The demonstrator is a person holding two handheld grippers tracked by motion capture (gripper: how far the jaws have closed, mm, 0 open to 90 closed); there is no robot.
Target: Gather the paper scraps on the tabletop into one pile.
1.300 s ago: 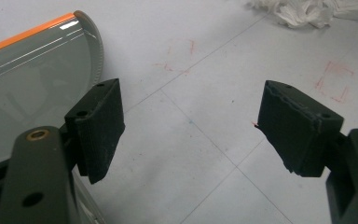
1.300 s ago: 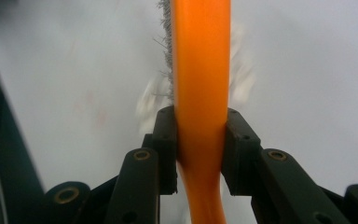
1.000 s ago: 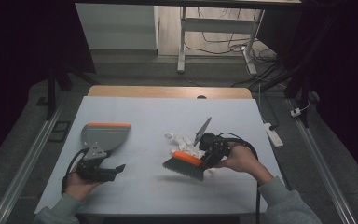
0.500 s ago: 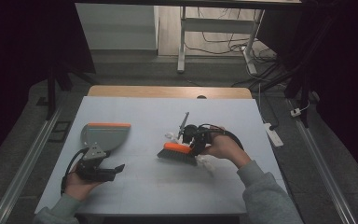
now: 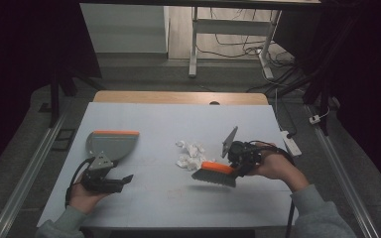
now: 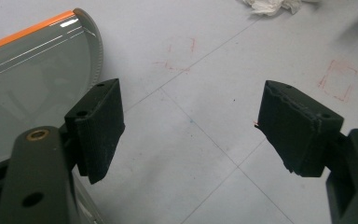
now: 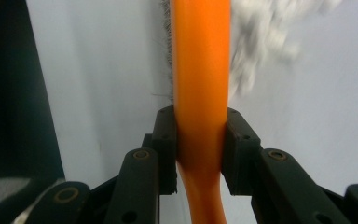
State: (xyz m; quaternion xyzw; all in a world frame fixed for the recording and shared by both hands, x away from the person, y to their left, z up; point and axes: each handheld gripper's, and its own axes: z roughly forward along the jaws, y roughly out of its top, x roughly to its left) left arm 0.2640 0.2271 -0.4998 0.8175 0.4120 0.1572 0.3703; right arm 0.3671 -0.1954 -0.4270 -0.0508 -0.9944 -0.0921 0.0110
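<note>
Since the earlier frames: right hand-held gripper has carried the brush back toward the person's right and nearer the table's near edge, so the crumpled paper scraps now lie uncovered just beyond and to the left of the bristles; left hand-held gripper has kept its place. Item, brush: orange back and handle, dark bristle row beneath, held low over the pale surface near the right of centre; in the right gripper view the orange handle runs upright between the two black jaws, which are clenched on it from both sides. Item, paper scraps: white, loosely bunched, on the surface near its middle, also seen at the top edge of the left gripper view. Item, dustpan: grey with orange lip, lying flat on the surface at left, just beyond the left hand-held gripper; in the left gripper view its grey tray sits beside the left jaw. Left hand-held gripper: released, jaws wide apart, nothing between them, bare surface below.
</note>
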